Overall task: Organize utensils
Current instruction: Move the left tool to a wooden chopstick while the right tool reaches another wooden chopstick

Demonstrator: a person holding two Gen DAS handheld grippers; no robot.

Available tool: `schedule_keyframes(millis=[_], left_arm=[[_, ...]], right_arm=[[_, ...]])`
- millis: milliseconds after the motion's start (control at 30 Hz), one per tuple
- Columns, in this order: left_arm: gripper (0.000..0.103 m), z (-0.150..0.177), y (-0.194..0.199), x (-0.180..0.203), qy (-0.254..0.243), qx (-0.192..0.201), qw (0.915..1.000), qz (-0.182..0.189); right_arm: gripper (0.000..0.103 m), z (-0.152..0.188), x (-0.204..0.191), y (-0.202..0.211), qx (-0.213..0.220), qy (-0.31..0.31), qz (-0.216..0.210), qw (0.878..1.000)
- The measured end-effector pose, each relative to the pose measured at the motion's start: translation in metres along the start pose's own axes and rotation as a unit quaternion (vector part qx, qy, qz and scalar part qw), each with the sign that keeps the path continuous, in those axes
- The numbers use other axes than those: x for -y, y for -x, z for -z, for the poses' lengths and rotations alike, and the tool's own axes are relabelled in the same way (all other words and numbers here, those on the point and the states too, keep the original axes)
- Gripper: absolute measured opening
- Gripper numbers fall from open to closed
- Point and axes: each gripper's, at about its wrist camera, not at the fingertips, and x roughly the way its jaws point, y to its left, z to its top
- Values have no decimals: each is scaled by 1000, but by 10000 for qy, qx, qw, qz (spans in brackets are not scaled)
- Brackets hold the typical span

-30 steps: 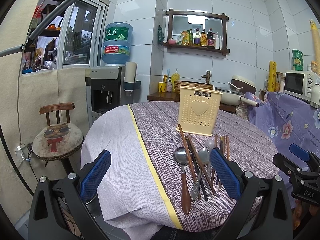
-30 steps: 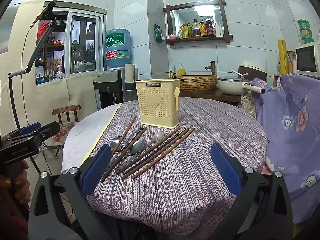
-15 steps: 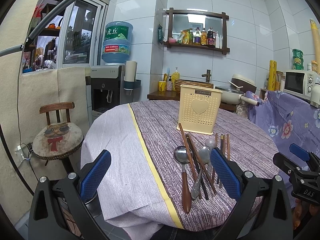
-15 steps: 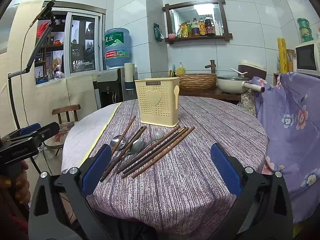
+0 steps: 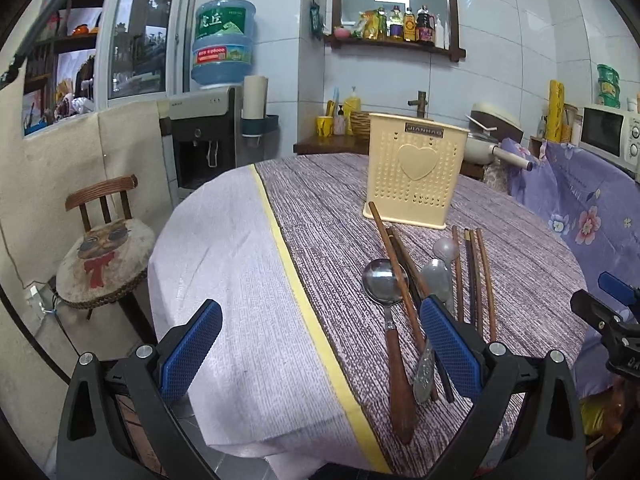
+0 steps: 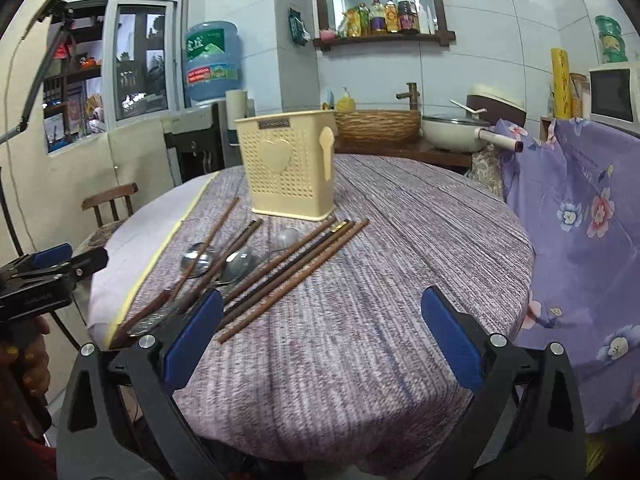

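While utensils [image 6: 256,268] lie untouched: L gripper [image 5: 320,348], R gripper [image 6: 322,340] agape, level, empty.

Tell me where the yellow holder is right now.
The holder stands upright on the table, centre-right in the left wrist view, just beyond the far tips of the chopsticks and spoons.

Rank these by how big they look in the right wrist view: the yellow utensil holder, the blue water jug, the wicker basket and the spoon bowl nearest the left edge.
Largest to smallest, as they appear:
1. yellow utensil holder
2. wicker basket and blue water jug: too alike to rank, and both stand farther back
3. spoon bowl
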Motion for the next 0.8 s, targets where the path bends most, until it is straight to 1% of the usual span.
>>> schedule_keyframes(millis=[100,200,267,300,367,433,467,533,567,600,633,700,767,800], left_arm=[[98,-5,-12,2,-135,-240,9996,73],[97,-13,-28,-4,-25,-521,9983,250],[93,-22,-40,-11,158,-747,9963,389],[90,-27,-46,-13,250,-837,9950,476],[85,-35,-55,-14,392,-973,9927,593],[80,-43,-62,-12,441,-1029,9913,696],[80,-47,-64,-10,406,-1019,9915,698],[79,-53,-70,-5,310,-998,9923,662],[79,-55,-72,-2,290,-1005,9923,661],[79,-57,-74,0,290,-1028,9920,676],[79,-59,-77,1,287,-1051,9916,691],[79,-63,-83,3,241,-1069,9917,666],[79,-67,-89,4,191,-1101,9919,611],[78,-69,-92,3,185,-1124,9917,603]], right_arm=[[98,-7,8,-15,-222,-171,-54,9996],[98,-12,10,-29,-413,-114,1,9991],[98,-16,11,-41,-580,-109,-38,9983],[97,-18,12,-47,-658,-145,-61,9977],[93,-24,15,-60,-829,-220,-129,9962],[83,-31,17,-73,-963,-267,-56,9950],[81,-35,20,-81,-1046,-355,2,9939],[69,-41,26,-97,-1256,-610,5,9902],[66,-44,29,-106,-1379,-770,-27,9874],[61,-48,31,-115,-1482,-902,-37,9848],[57,-52,32,-124,-1567,-959,29,9830],[52,-58,29,-137,-1650,-910,193,9819],[48,-62,27,-149,-1749,-935,223,9799],[44,-64,25,-156,-1831,-914,271,9785]])
